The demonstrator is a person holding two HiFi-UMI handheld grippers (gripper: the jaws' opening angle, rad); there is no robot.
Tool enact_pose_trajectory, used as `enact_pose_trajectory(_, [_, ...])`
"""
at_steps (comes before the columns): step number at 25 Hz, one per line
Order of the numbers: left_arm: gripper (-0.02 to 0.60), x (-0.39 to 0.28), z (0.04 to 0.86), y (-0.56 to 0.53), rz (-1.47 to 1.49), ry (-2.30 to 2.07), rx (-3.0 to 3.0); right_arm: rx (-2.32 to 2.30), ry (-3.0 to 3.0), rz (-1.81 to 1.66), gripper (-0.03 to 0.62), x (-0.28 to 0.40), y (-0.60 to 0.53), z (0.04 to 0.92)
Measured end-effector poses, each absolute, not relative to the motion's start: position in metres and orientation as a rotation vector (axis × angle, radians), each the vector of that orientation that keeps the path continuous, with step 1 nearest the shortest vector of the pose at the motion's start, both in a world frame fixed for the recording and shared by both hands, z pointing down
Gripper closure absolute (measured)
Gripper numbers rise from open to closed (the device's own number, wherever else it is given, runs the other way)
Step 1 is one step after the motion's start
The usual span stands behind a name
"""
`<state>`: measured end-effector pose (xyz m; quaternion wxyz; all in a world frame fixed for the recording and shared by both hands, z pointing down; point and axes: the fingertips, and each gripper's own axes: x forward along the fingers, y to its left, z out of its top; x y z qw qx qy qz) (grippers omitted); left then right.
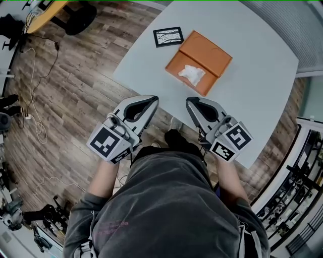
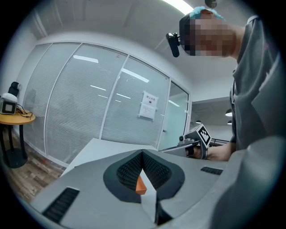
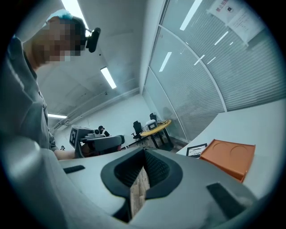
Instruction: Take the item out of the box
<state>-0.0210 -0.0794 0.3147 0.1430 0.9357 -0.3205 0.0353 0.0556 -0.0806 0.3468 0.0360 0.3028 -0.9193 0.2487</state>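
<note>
An open orange box (image 1: 206, 52) lies on the white table (image 1: 257, 101), its lid folded back. Inside the box rests a crumpled white item (image 1: 192, 75). My left gripper (image 1: 150, 102) and right gripper (image 1: 191, 103) hover side by side at the table's near edge, short of the box, both shut with nothing held. In the left gripper view the jaws (image 2: 143, 154) meet, and a sliver of the orange box (image 2: 140, 184) shows through the gap below them. In the right gripper view the jaws (image 3: 144, 152) are together too, with the box (image 3: 229, 156) off to the right.
A black-framed card (image 1: 168, 36) lies on the table just left of the box, also seen as the card (image 3: 195, 150). Wood floor (image 1: 75, 90) with cables runs left of the table. A yellow round table (image 1: 46, 14) stands far left. Glass partitions border the room.
</note>
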Motion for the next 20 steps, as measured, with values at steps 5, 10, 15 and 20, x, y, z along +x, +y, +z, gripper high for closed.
enact_pose_trajectory(5, [0.576,-0.002,0.321,-0.106,0.118,-0.939,2.696,0.936,-2.827,0.797,0.589,0.077,-0.109,0.355])
enact_pose_trajectory(10, [0.575,0.014,0.330,-0.123,0.136,-0.946,2.684,0.939,-2.816,0.799,0.589,0.096,-0.128,0.363])
enact_pose_trajectory(15, [0.577,0.023,0.340,-0.133,0.149,-0.945,2.670,0.945,-2.789,0.795,0.589,0.106,-0.142,0.378])
enact_pose_trajectory(20, [0.576,0.029,0.353,-0.142,0.164,-0.938,2.650,0.951,-2.752,0.797,0.589,0.114,-0.154,0.397])
